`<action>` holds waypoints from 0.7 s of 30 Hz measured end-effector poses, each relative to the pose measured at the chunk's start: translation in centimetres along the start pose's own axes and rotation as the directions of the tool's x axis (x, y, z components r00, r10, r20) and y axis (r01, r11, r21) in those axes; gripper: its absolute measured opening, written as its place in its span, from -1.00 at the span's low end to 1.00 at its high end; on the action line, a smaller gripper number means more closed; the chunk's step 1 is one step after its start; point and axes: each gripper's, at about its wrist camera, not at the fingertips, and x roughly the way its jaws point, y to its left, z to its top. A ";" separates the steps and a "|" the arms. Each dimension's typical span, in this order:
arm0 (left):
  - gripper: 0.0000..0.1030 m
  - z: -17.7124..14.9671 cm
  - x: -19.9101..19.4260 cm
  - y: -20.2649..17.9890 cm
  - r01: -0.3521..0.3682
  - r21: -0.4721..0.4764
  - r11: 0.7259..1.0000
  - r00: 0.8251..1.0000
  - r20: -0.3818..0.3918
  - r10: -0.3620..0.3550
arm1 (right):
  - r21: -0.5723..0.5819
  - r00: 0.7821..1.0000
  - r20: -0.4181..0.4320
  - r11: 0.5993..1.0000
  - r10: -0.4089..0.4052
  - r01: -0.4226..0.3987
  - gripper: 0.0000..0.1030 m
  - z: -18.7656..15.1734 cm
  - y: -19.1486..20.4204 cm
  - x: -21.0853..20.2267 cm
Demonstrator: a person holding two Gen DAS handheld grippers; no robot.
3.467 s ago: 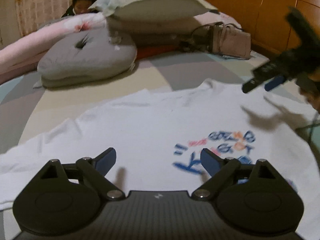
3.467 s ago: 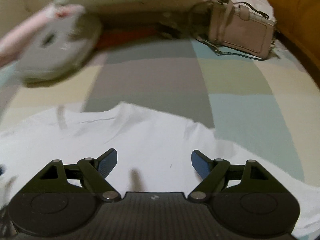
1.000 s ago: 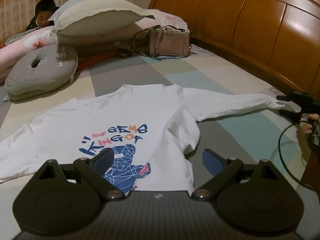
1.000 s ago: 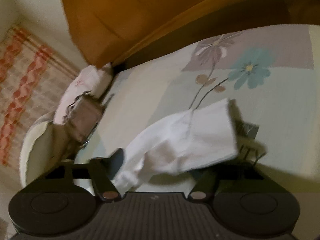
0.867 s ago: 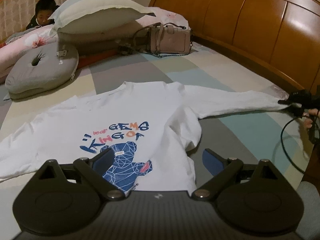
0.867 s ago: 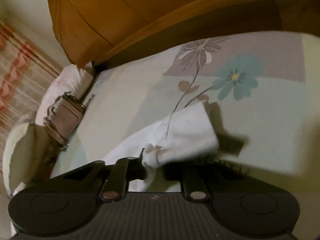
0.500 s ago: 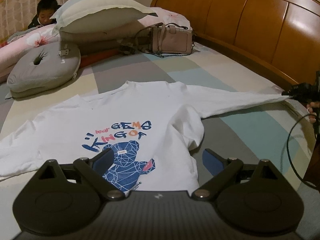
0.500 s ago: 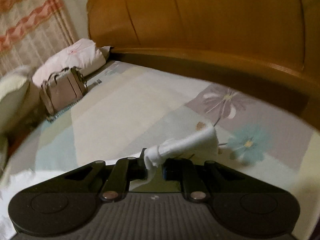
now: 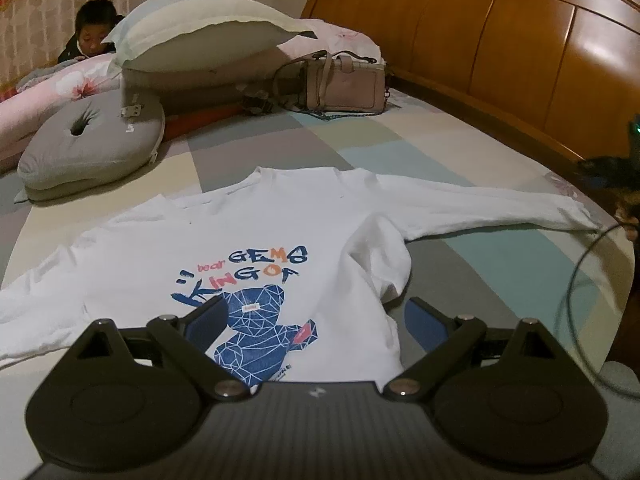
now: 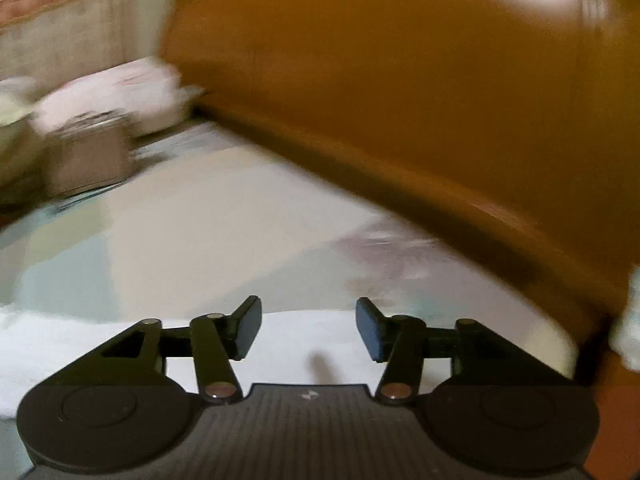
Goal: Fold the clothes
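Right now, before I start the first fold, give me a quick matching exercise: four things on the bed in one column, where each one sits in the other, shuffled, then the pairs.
Things
1. white sweatshirt
2. pink handbag
3. grey ring cushion
4. sleeve cuff

Places
A. far end of the bed, near the wooden headboard
B. far left, under the big pillow
C. spread flat, print up, mid-bed
D. stretched out to the right edge of the bed, below the open right gripper

Pairs: 1-C, 2-A, 3-B, 4-D
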 end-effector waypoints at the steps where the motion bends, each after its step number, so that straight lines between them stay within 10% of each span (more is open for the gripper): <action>1: 0.84 0.0 0.0 0.1 -0.001 -0.001 1.000 1.000 -0.002 0.001 | -0.010 0.999 -0.036 0.999 0.031 -0.031 0.20 -0.1 1.2 0.7; 7: 0.84 -0.4 0.4 0.7 -0.016 -0.008 1.000 1.000 -0.020 0.016 | -0.122 0.980 -0.194 0.990 0.048 -0.073 0.25 -1.1 8.0 6.5; 11: 0.84 -0.8 0.4 1.4 -0.032 -0.017 0.999 0.999 -0.030 0.031 | -0.170 0.990 -0.138 0.985 0.001 -0.025 0.62 -0.6 8.1 8.4; 17: 0.84 -0.9 -0.2 1.8 -0.035 -0.036 0.999 0.999 -0.014 0.035 | -0.208 0.954 -0.114 0.932 0.279 -0.297 0.37 -1.8 8.2 3.0; 21: 0.84 -0.8 -0.4 1.3 -0.036 -0.028 0.999 0.999 -0.010 0.036 | -0.254 0.896 -0.106 0.859 0.432 -0.444 -0.33 -2.8 8.5 -0.2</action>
